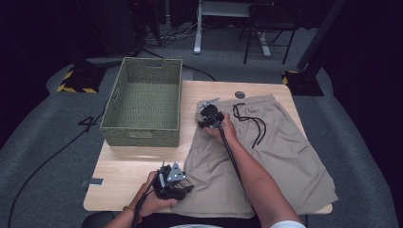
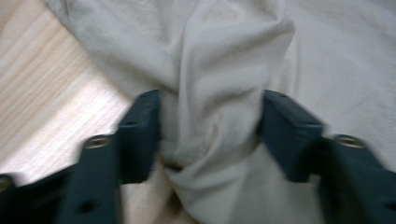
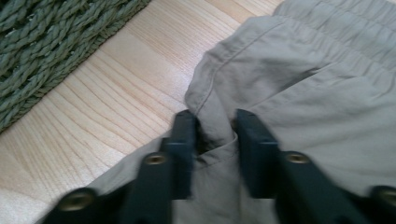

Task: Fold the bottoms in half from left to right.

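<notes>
The shorts (image 1: 266, 152) are spread flat on the table (image 1: 123, 175), right of the basket (image 1: 145, 102). Their near left hem is gathered into a fold between the fingers (image 2: 140, 135) of the left gripper (image 1: 173, 183); the fold is pinched there, the jaws standing about half apart. The waistband corner by the basket is bunched between the fingers (image 3: 184, 144) of the right gripper (image 1: 209, 116), which are clamped on it with only a narrow gap. A black drawstring (image 1: 252, 123) lies looped on the cloth just beside the right gripper. No writing can be read anywhere.
</notes>
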`<state>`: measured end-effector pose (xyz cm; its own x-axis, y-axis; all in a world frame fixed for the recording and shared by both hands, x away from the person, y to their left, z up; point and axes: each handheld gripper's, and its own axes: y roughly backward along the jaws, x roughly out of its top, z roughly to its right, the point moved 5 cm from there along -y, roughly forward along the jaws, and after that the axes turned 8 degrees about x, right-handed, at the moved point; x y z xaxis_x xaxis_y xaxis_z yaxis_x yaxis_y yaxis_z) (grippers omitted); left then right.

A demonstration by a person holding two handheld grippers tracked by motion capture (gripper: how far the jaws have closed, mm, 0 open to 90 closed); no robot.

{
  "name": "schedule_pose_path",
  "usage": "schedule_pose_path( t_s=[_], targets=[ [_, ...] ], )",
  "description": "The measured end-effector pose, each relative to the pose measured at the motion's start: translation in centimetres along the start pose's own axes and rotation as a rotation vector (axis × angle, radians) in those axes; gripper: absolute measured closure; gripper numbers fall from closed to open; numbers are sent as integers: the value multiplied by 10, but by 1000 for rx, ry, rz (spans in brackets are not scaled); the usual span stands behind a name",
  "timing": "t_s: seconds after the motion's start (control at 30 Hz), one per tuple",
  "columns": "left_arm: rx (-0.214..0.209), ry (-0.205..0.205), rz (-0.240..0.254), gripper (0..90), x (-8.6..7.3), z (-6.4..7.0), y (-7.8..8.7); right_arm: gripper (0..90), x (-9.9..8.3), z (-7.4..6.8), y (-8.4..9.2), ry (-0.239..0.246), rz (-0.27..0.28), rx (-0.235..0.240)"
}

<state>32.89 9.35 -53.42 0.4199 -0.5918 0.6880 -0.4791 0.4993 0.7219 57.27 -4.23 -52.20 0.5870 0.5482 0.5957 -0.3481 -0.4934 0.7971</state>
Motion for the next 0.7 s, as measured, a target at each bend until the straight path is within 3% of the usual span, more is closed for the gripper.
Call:
schedule_pose_path(
  t_s=[0.07,0.13,0.23,0.3,0.37,0.5,0.7],
  targets=[
    [0,12,1,663,1,-3,0,866,0,2,1,-5,-3,3],
    [-5,13,8,758,1,-6,-1,886,0,4,1,-18,-11,18],
    [-30,49,7,838,1,-11,-2,891,2,5,1,-14,-23,27],
    [-35,49,7,860,1,-14,-2,892,3,5,0,-13,-26,34],
    [-3,22,-2,864,2,-14,-2,892,5,5,1,-13,-15,44],
    [13,-6,-16,866,2,-15,0,892,15,2,8,6,18,60],
    [31,-8,25,866,10,-21,13,893,33,-1,24,25,68,80]
  ],
)
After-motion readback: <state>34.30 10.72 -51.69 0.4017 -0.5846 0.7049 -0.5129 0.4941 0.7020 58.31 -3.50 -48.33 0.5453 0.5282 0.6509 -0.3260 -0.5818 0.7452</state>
